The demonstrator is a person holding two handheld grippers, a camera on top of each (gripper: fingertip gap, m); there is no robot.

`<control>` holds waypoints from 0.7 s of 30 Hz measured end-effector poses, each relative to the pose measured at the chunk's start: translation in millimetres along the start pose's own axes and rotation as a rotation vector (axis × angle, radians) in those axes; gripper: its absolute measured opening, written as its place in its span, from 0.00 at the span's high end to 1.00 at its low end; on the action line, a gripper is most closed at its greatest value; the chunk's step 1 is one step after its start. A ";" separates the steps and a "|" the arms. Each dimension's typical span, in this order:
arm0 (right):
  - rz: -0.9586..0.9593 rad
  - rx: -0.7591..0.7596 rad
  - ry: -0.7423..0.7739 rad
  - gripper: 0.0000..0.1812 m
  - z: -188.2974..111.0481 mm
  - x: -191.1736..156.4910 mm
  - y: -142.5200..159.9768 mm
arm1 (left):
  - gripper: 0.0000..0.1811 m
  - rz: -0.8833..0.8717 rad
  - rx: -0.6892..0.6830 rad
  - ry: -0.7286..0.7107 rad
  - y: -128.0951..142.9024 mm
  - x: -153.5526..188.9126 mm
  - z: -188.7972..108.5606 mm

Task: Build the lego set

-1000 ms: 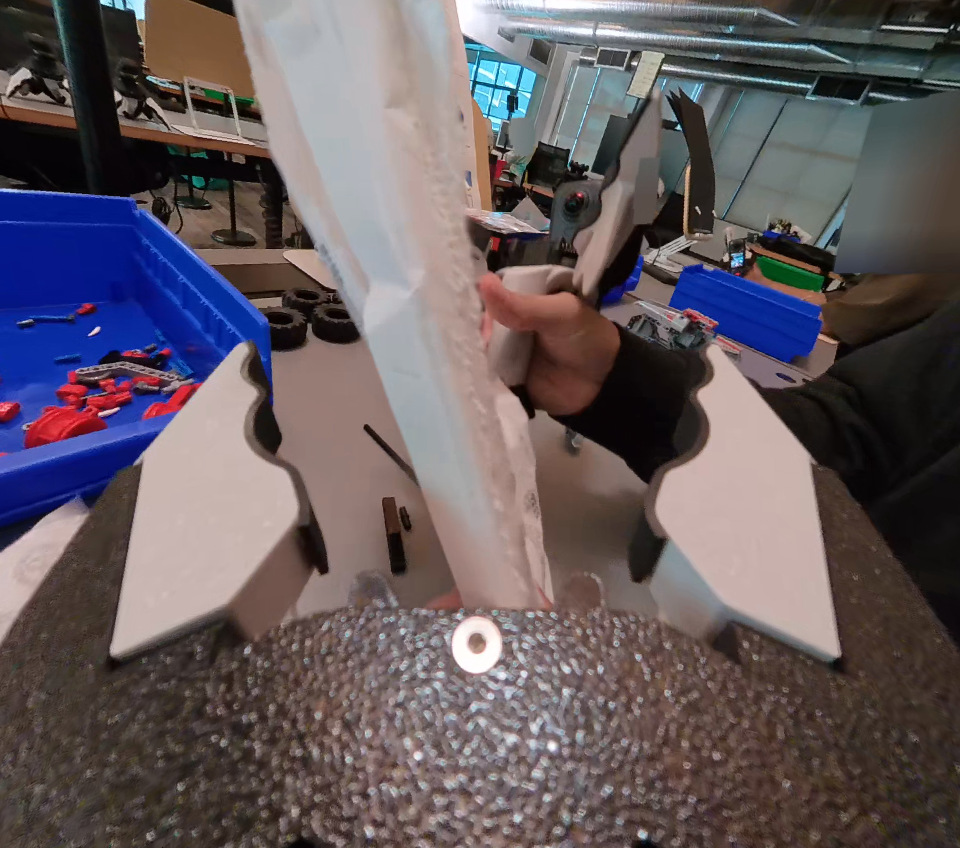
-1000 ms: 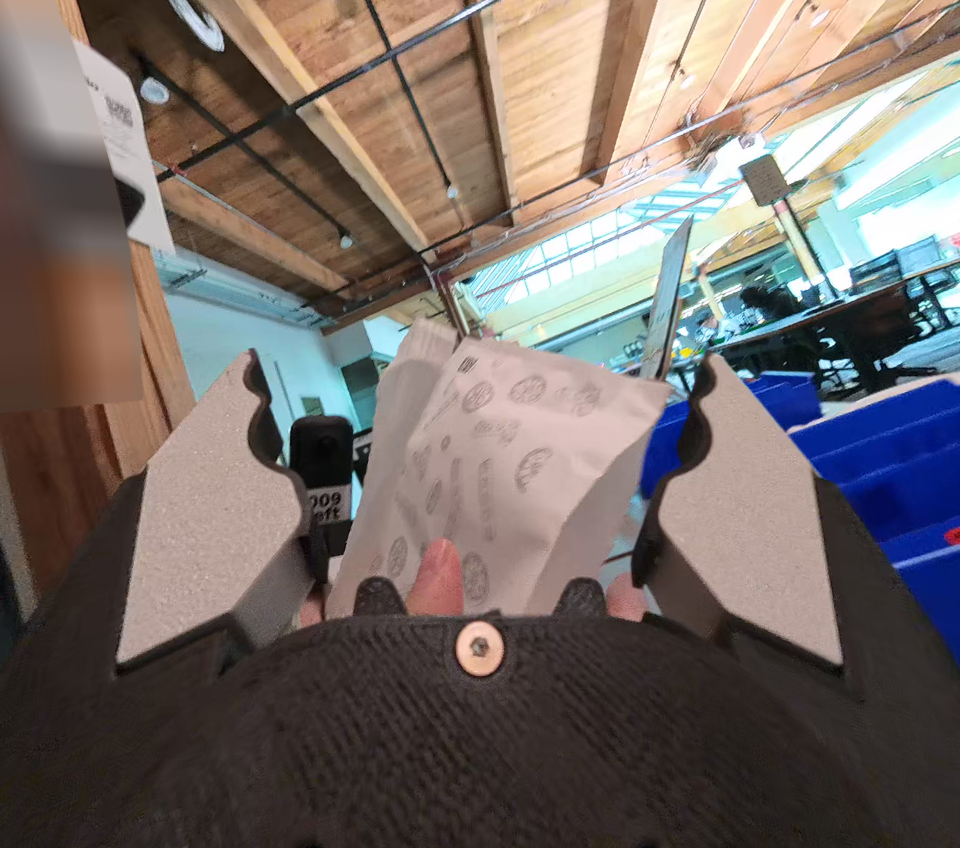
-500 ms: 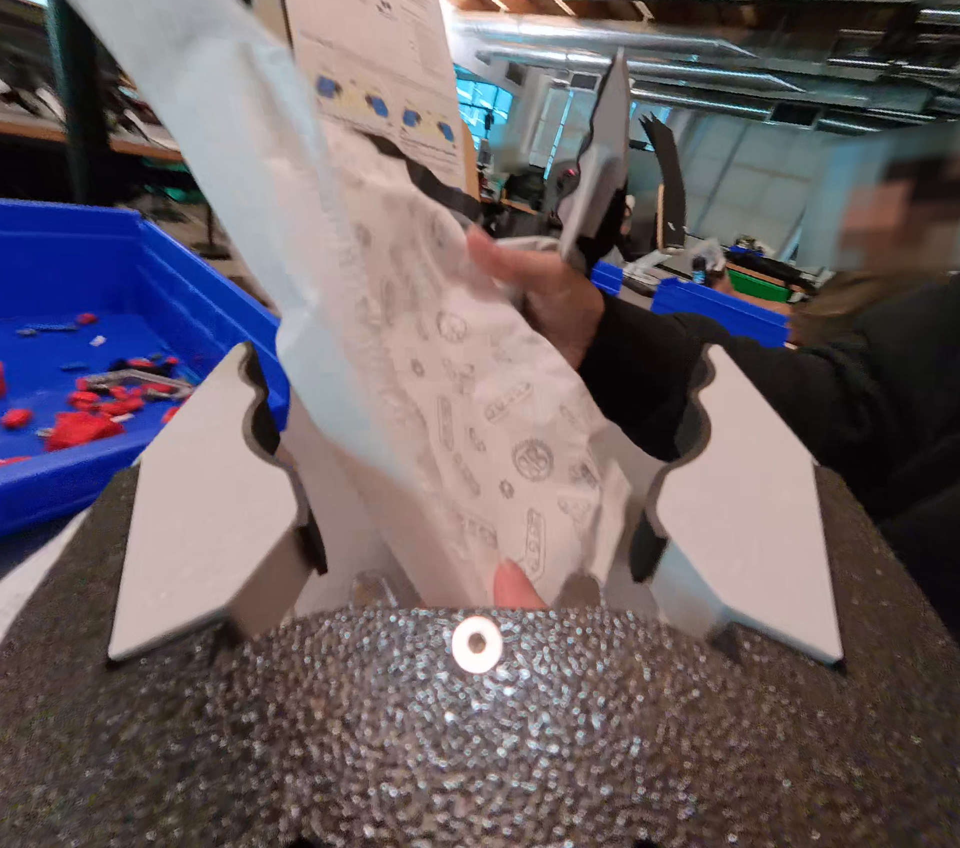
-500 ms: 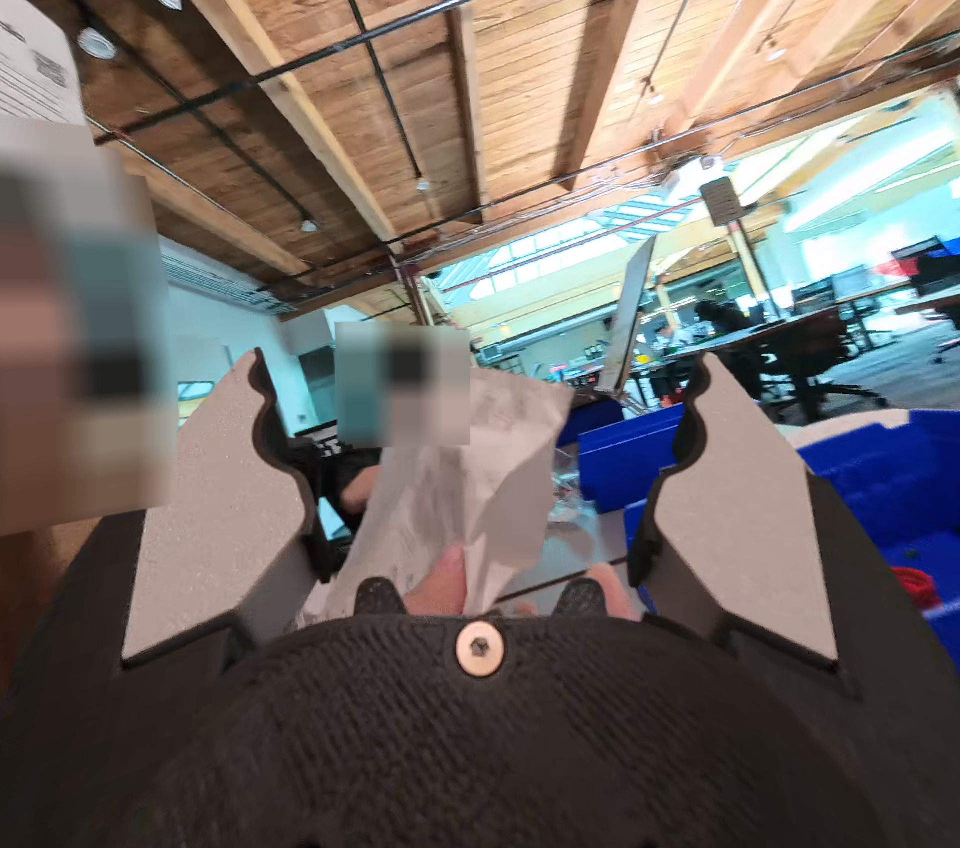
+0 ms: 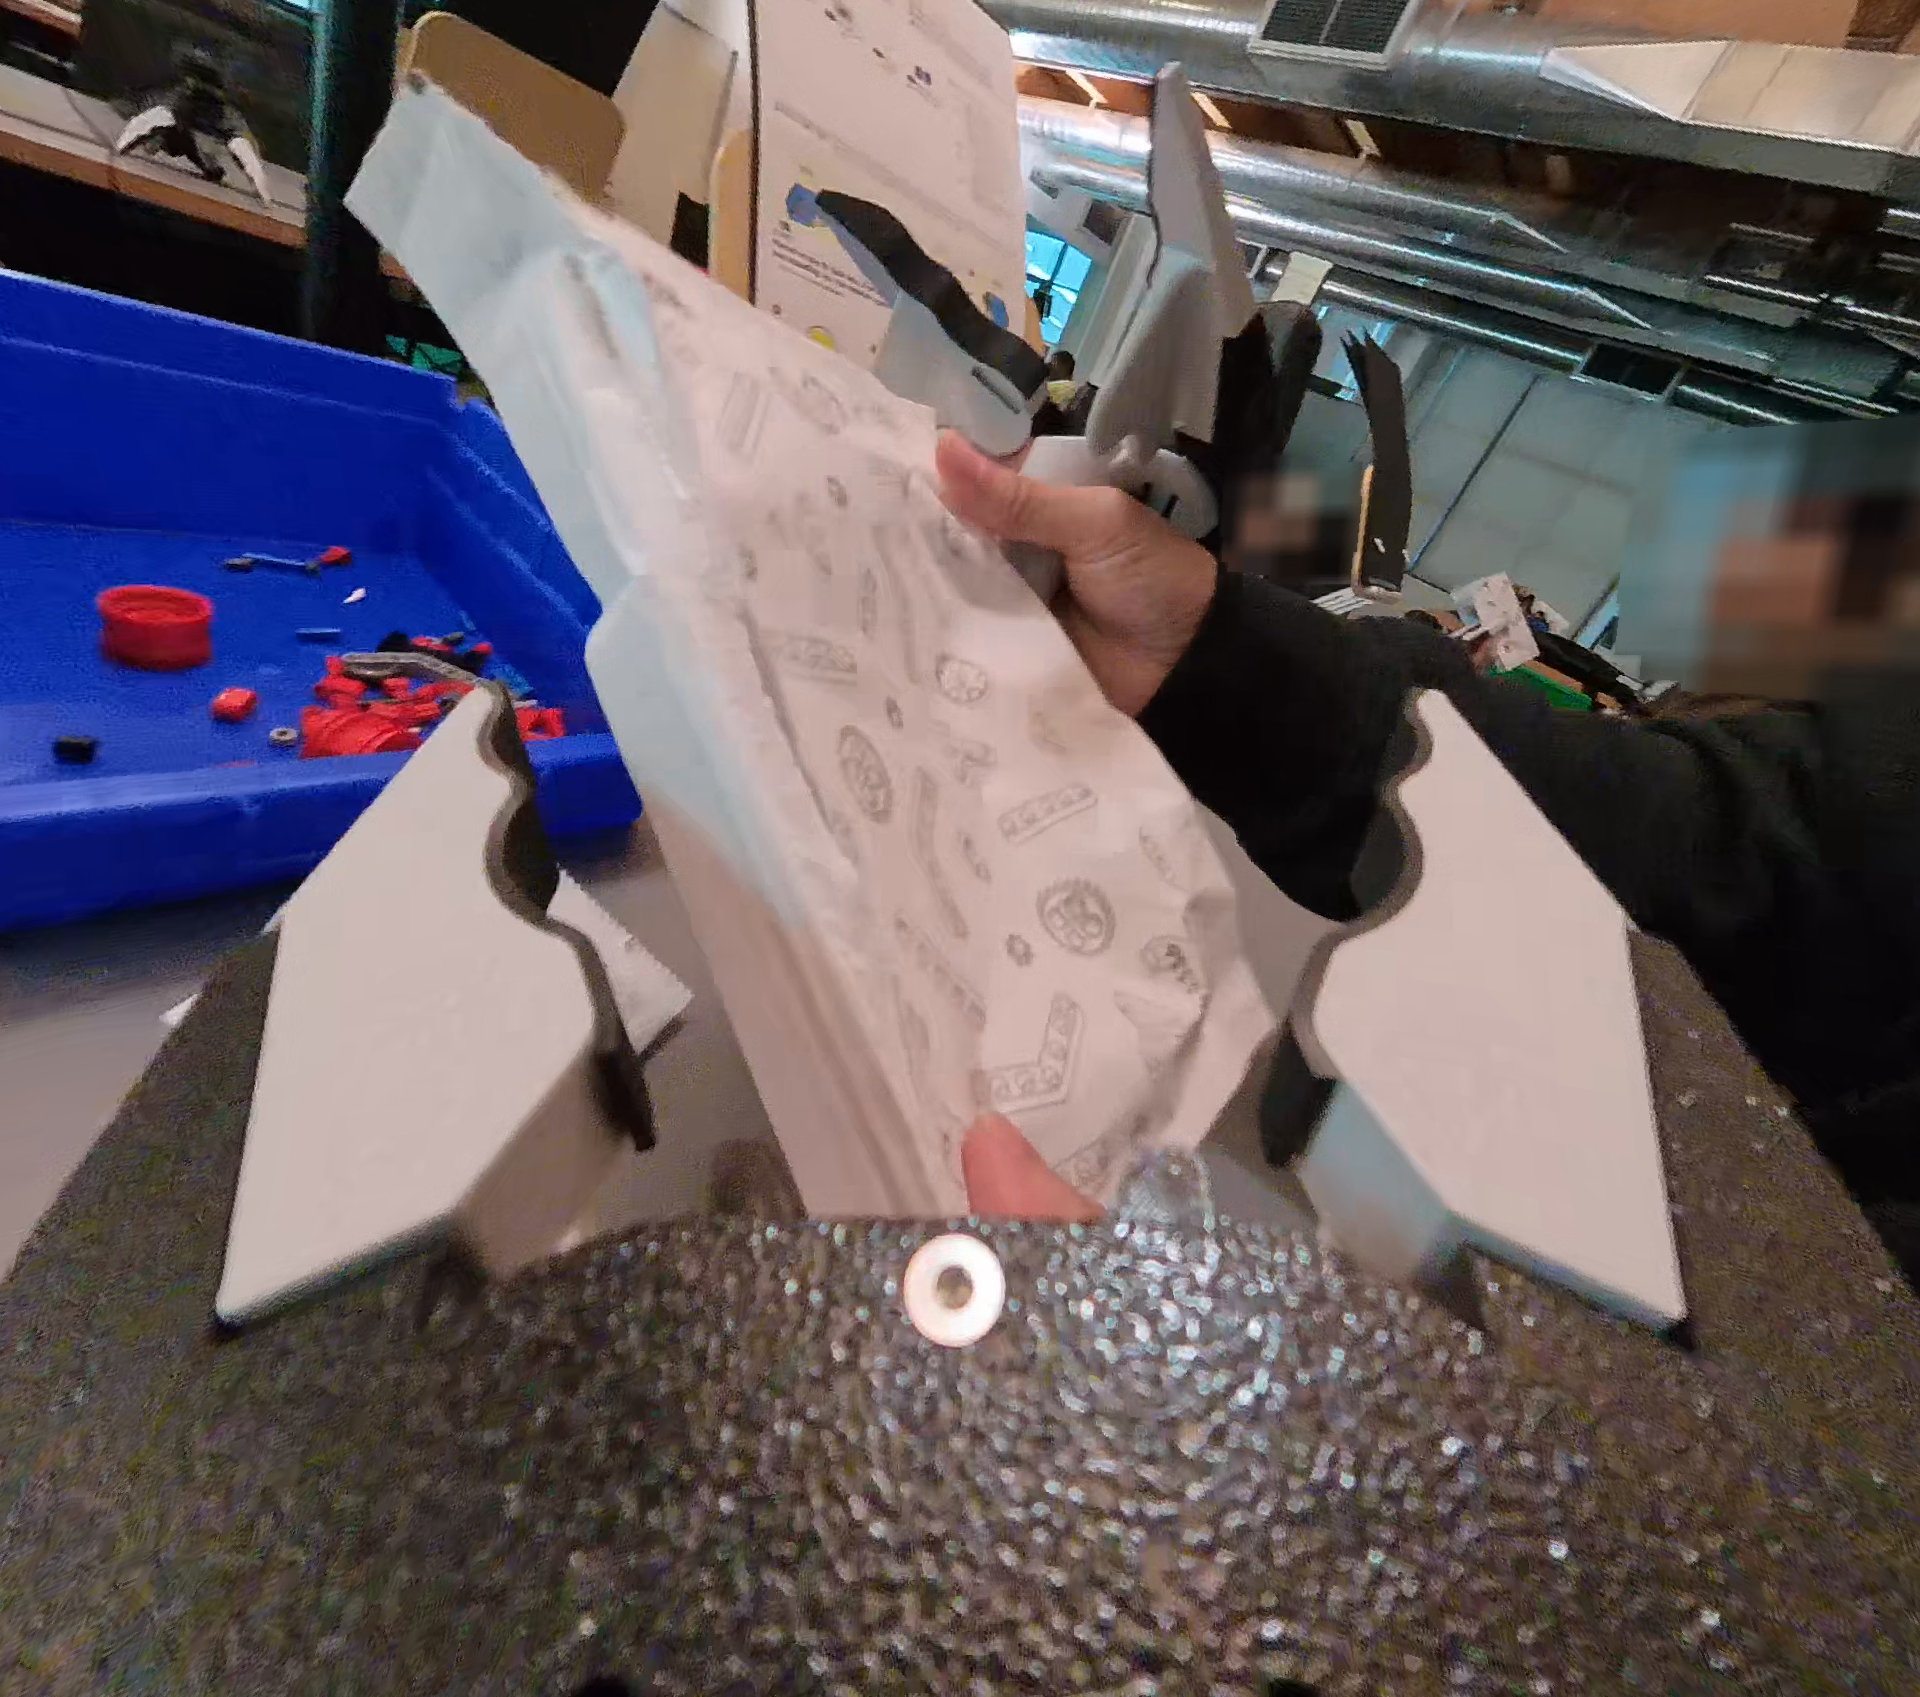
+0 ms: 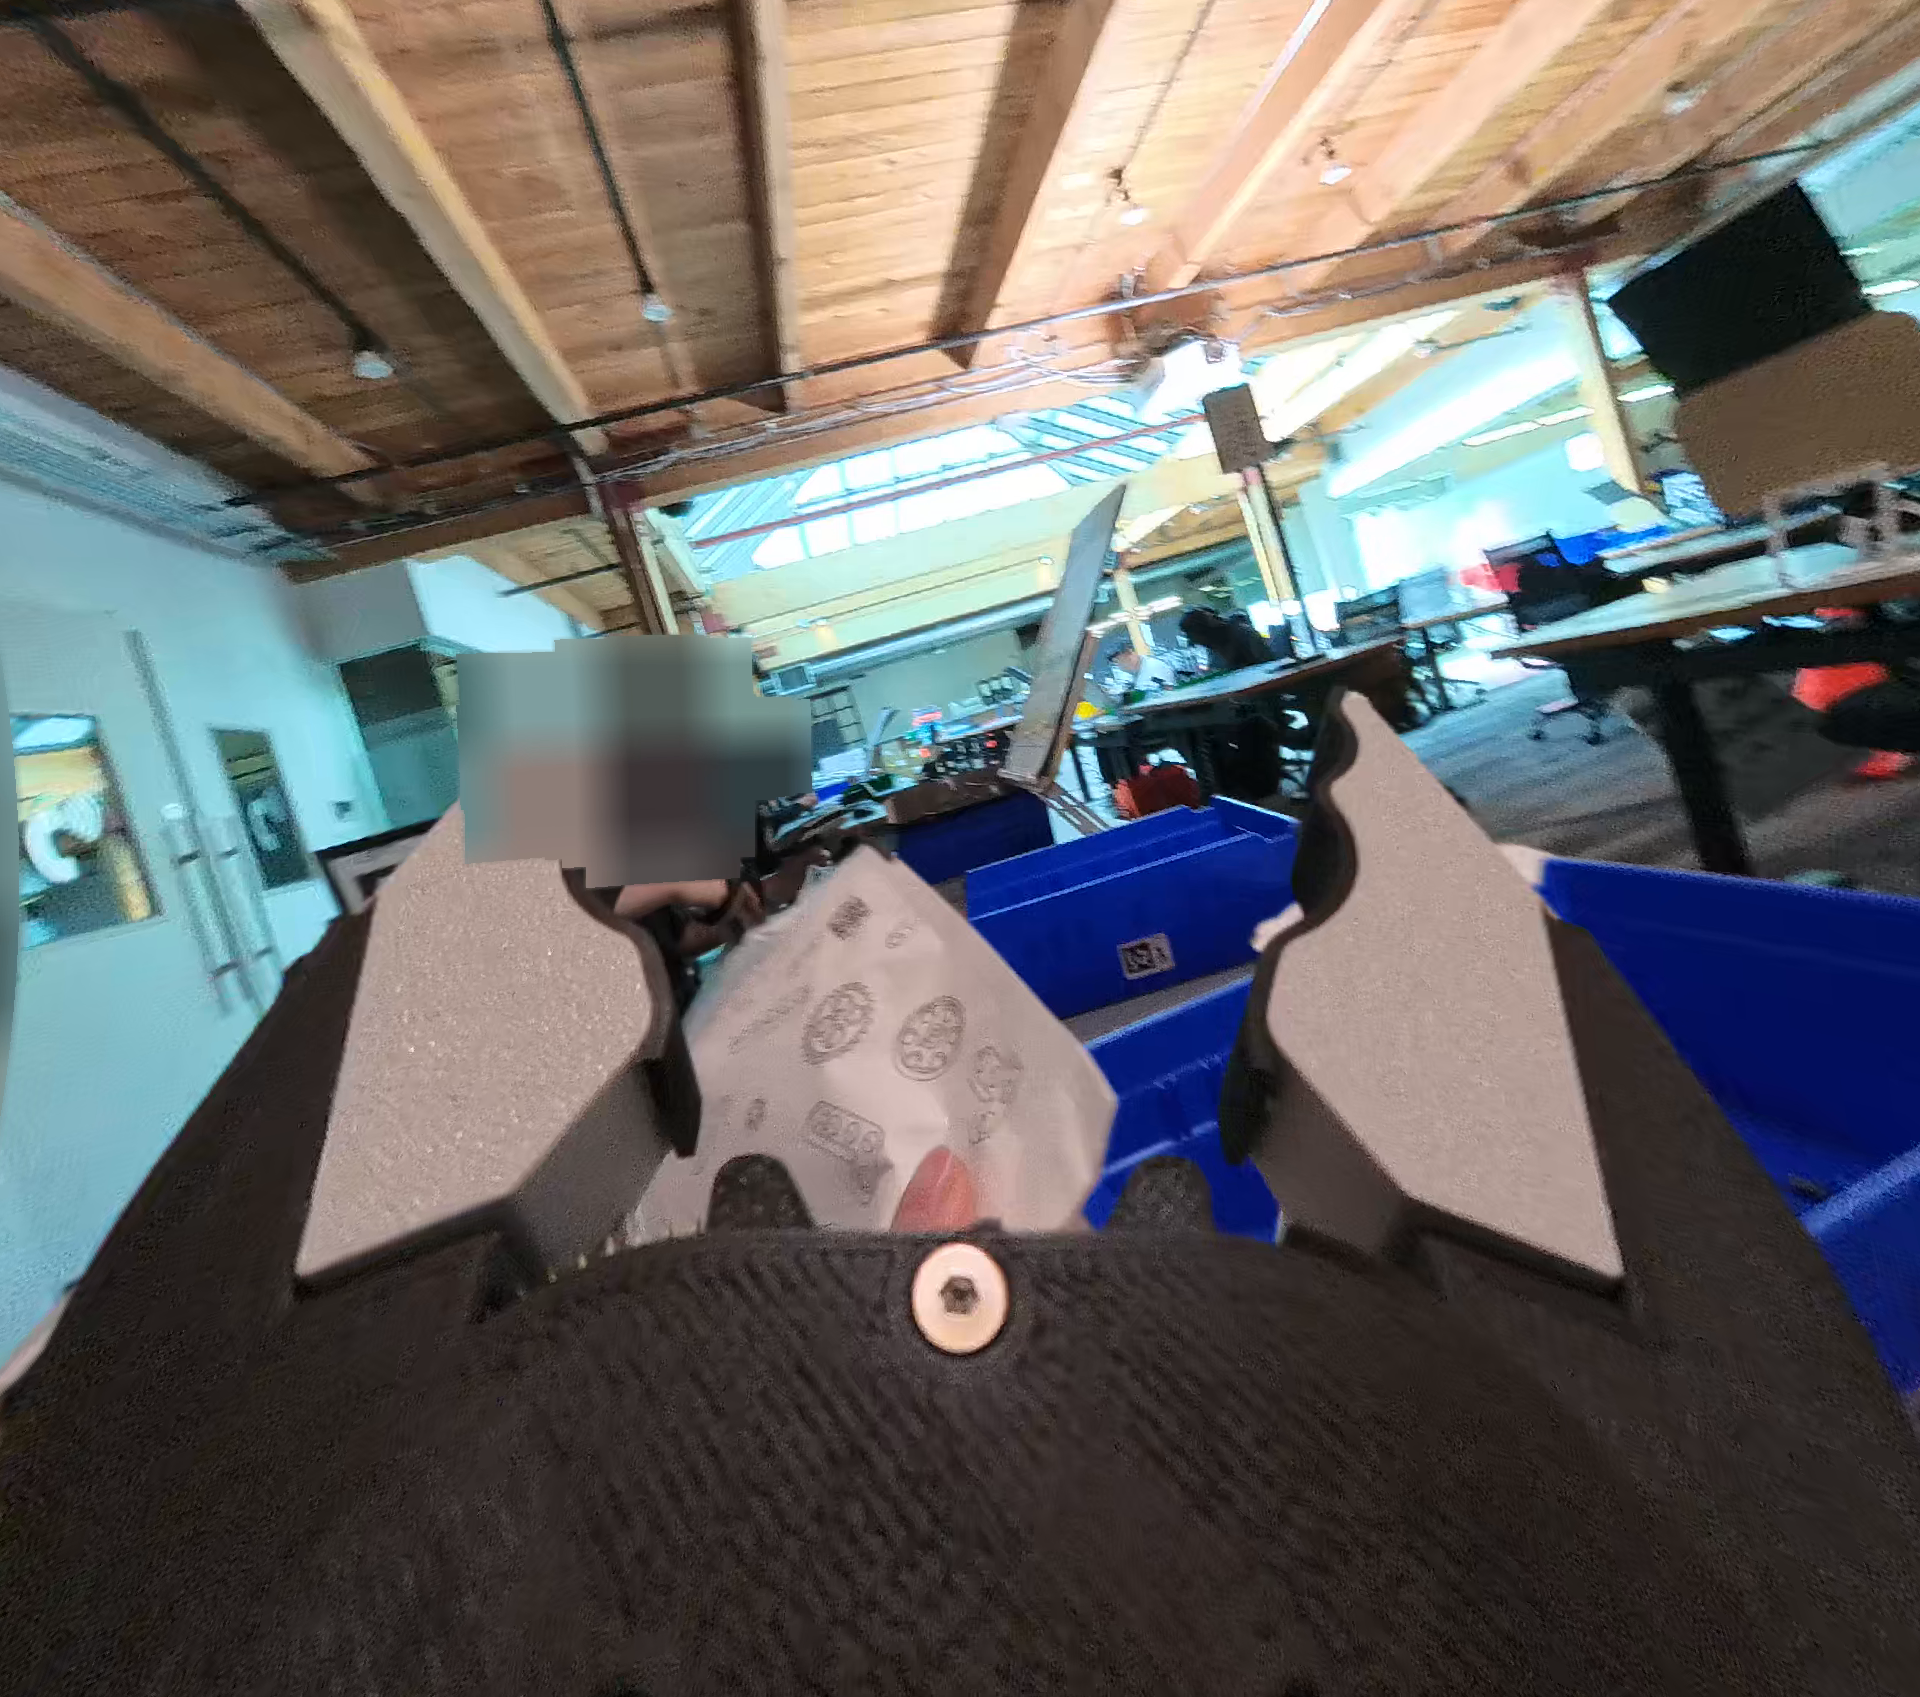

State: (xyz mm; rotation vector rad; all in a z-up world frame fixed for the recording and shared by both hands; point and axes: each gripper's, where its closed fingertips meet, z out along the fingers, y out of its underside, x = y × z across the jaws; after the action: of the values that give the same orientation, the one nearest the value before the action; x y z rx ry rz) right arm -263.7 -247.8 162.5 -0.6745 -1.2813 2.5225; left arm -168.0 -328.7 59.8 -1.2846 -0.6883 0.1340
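A white paper bag (image 5: 935, 764) printed with brick-part drawings is held up in the air between both hands. My left gripper (image 5: 956, 702) is open, and the bag passes between its fingers without being pinched; a thumb (image 5: 1003, 1169) presses the bag's lower edge. A hand (image 5: 1091, 567) in a black sleeve holds the bag's far side together with the right gripper (image 5: 1039, 234), which points upward. In the right wrist view the right gripper (image 6: 904, 774) is open, with a corner of the bag (image 6: 894, 1024) between its fingers under a thumb (image 6: 935, 1185).
A blue bin (image 5: 260, 421) on the left holds red parts (image 5: 353, 722) and a red ring (image 5: 154, 624) on the grey table (image 5: 83, 1024). A white instruction board (image 5: 883, 89) stands behind. More blue bins (image 6: 1714, 1003) sit right of the right gripper.
The bag has turned from edge-on to face-on in the left wrist view. The right gripper has tilted down from the ceiling towards the room, and the bag sits lower between its fingers.
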 end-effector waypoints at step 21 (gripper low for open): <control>-0.402 -0.372 0.159 0.21 -73.1 8.9 -10.7 | 0.15 -0.001 0.048 -0.502 -1.4 -125.4 -123.8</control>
State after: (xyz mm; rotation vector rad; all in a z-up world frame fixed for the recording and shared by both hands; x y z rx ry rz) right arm -235.0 -186.7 131.2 -0.6001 -1.6527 1.8965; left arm -201.4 -490.0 -2.8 -1.2119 -1.1057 0.4812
